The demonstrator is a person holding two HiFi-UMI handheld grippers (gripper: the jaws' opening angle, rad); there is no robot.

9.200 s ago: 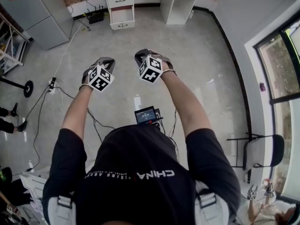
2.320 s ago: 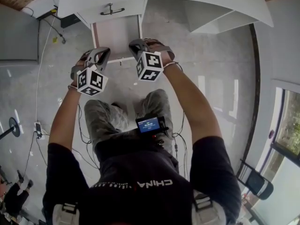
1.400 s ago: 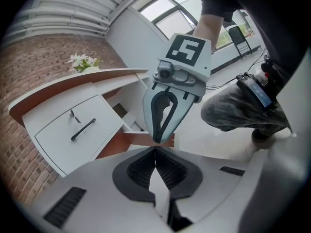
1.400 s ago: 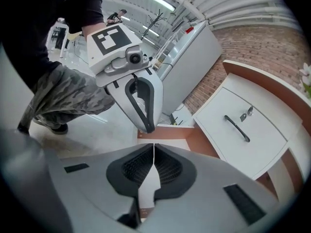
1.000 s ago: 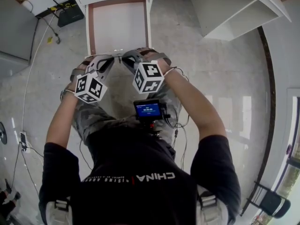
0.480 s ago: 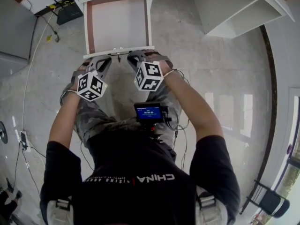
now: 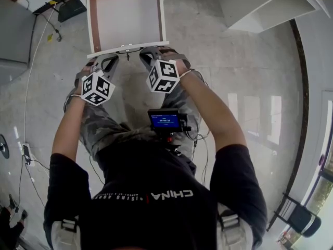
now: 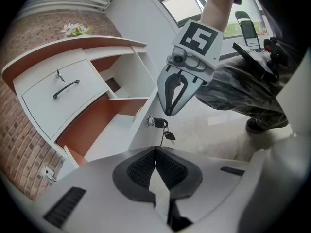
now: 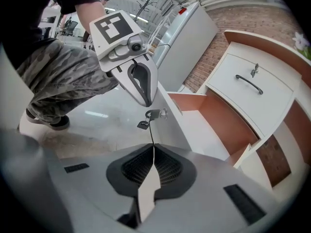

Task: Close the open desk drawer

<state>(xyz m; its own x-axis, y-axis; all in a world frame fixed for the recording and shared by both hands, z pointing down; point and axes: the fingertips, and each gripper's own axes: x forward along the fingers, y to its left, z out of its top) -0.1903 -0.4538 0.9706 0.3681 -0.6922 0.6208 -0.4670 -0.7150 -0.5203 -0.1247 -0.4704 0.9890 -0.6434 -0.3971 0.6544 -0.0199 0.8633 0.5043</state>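
**A:** Where's the open drawer (image 7: 127,17) sitting right now?

**B:** Pulled way out toward the person, with its long axis running near-to-far. The front panel (image 8: 138,139) is just on the far side of both grippers, and a key (image 8: 158,123) hangs mid-panel.

**A:** Fingers?

**B:** Left gripper (image 8: 155,154) and right gripper (image 9: 153,152) are both clenched with nothing in them. They're left and right of the key, about equally near. I'd guess a straight shove away does it.

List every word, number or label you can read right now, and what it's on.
"CHINA": on the person's black shirt.
Smaller print left of it on the shirt: too small to read.
Blue screen of the small device in front of the person: characters too small to read.
Marker cubes: square patterns only, no words.
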